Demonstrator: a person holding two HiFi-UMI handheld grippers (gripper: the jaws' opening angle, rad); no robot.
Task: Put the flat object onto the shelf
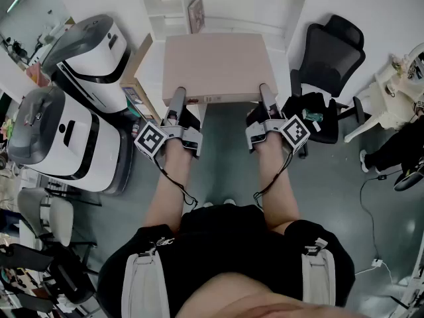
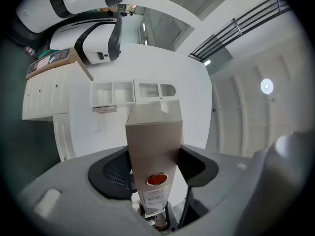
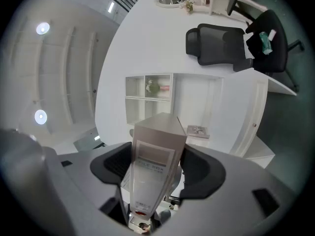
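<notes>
The flat object is a pale beige box (image 1: 212, 65), held level in the air in front of the white shelf unit (image 1: 222, 2). My left gripper (image 1: 177, 99) is shut on its near left edge, and my right gripper (image 1: 265, 95) is shut on its near right edge. In the left gripper view the box (image 2: 153, 132) stands edge-on between the dark pads (image 2: 110, 173), with the shelf (image 2: 113, 93) beyond. In the right gripper view the box (image 3: 156, 151), with a printed label, fills the gap between the jaws. The shelf's compartments (image 3: 197, 107) lie behind it.
Two large white-and-grey machines (image 1: 89, 52) (image 1: 59, 138) stand at the left, with a cardboard carton (image 1: 136, 78) beside the shelf. A black office chair (image 1: 328, 52) is at the right. A book (image 1: 196, 15) leans in one shelf compartment. A person's leg (image 1: 391, 154) is at the far right.
</notes>
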